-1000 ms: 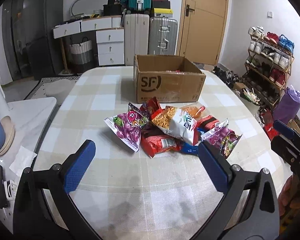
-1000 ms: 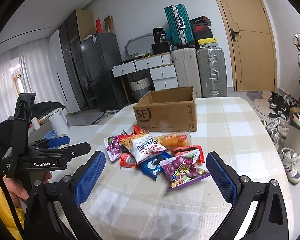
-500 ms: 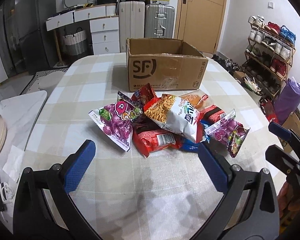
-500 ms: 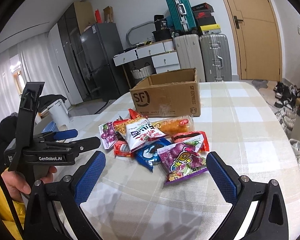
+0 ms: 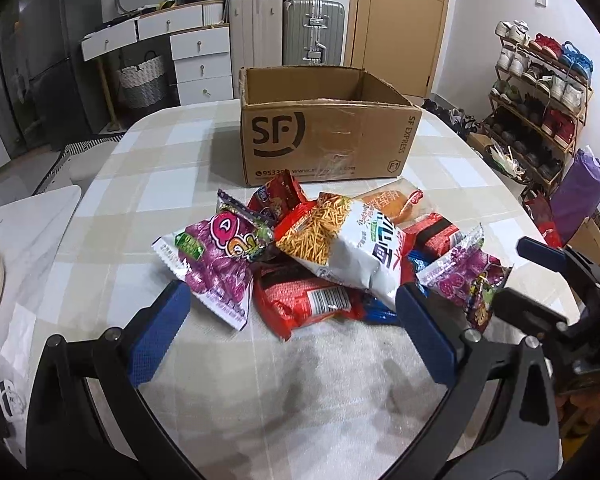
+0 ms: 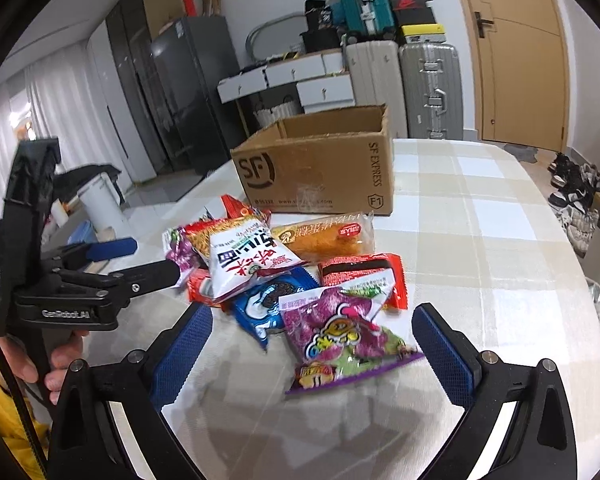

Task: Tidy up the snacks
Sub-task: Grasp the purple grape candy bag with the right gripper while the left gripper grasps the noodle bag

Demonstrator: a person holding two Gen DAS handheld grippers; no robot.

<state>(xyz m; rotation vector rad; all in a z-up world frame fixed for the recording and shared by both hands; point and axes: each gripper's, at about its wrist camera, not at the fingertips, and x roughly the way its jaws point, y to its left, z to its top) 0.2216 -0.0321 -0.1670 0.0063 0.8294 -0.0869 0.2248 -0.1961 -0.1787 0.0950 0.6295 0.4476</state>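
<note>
Jaws of both tools stand wide apart and hold nothing.

From the left wrist view, the left gripper hovers low over the checked-cloth worktop, its blue pads flanking the near edge of a heap of snack packets. Behind the heap, the brown open-topped cardboard box marked SF stands, and no packet shows inside it.

From the right wrist view, the right gripper frames a purple candy bag at the front of the pile, beside a blue cookie packet. By my reckoning, sorting has not begun: every packet remains on the cloth.
</note>
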